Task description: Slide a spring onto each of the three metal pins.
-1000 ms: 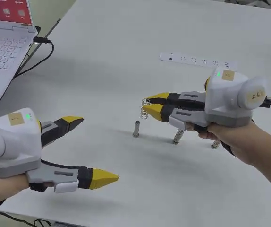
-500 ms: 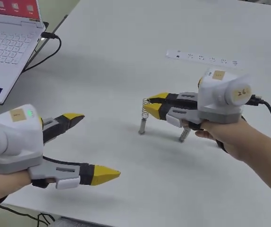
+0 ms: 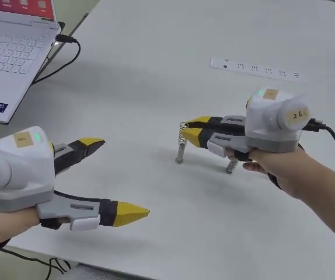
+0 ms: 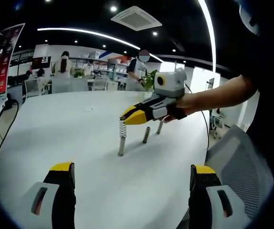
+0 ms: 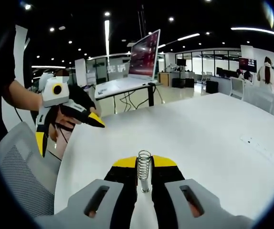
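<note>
My right gripper (image 3: 189, 130) is shut on a small steel spring (image 3: 182, 134), held upright between its yellow tips. The spring's lower end sits at the top of the leftmost metal pin (image 3: 180, 154), which stands on the white table (image 3: 144, 87). A second pin (image 3: 231, 166) with a spring on it stands just under the gripper body. In the left gripper view a third pin (image 4: 159, 127) stands behind the other two. In the right gripper view the spring (image 5: 144, 166) rises between the jaws. My left gripper (image 3: 122, 178) hangs open near the table's front left, holding nothing.
An open laptop (image 3: 10, 52) sits at the far left with a black cable (image 3: 62, 58) plugged into it. A white power strip (image 3: 255, 68) lies at the back right. The table's front edge (image 3: 156, 269) runs just below the left gripper.
The right gripper has carried the spring from beside the leftmost pin to directly over it, and the spring's lower end now meets the pin top. The left gripper stays open.
</note>
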`<act>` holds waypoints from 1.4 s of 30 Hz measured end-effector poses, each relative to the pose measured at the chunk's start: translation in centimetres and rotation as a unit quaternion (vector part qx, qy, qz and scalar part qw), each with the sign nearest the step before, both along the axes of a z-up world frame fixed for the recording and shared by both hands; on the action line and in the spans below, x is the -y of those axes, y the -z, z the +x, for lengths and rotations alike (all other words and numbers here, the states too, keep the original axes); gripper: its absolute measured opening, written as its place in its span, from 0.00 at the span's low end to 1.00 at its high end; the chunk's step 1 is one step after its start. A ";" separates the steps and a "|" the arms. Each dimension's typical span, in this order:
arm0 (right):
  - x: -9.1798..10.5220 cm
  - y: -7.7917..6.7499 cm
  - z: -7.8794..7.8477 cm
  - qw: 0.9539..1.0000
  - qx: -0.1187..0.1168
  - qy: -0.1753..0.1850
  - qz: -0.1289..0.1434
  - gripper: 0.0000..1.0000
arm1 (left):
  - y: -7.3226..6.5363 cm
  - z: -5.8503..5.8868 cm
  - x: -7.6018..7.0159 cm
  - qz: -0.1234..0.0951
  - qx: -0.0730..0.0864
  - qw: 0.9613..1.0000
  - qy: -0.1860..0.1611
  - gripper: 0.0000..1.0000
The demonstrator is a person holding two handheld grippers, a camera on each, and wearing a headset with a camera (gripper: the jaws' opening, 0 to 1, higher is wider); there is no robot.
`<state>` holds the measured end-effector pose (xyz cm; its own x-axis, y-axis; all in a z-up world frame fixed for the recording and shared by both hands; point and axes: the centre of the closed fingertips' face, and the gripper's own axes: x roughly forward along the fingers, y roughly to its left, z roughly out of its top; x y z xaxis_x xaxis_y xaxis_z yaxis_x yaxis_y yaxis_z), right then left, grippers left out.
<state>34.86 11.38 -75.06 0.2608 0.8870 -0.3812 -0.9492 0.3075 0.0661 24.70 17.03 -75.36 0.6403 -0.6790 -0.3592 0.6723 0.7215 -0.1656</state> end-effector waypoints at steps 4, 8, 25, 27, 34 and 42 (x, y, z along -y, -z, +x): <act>0.1 0.4 -0.1 1.000 -0.006 0.003 -0.002 0.07 | 0.1 0.0 -0.1 0.001 -0.001 1.000 0.000 0.98; 0.2 0.6 -0.1 1.000 -0.008 0.005 -0.003 0.07 | 0.1 0.0 -0.1 0.000 -0.002 1.000 0.000 0.98; 0.0 1.6 -0.4 1.000 0.001 0.000 -0.025 0.07 | 0.5 -0.2 -0.1 0.002 -0.007 1.000 0.000 0.98; 0.0 1.7 -0.4 1.000 0.002 -0.001 -0.029 0.07 | 0.5 -0.2 -0.1 0.003 -0.006 1.000 0.000 0.98; 0.5 3.1 -0.7 0.998 0.008 -0.012 -0.056 0.08 | 0.6 -0.1 -0.2 0.003 -0.007 1.000 -0.001 0.98; 0.5 4.4 -0.9 0.996 0.017 -0.019 -0.084 0.08 | 0.7 -0.1 -0.2 0.005 -0.007 1.000 0.000 0.98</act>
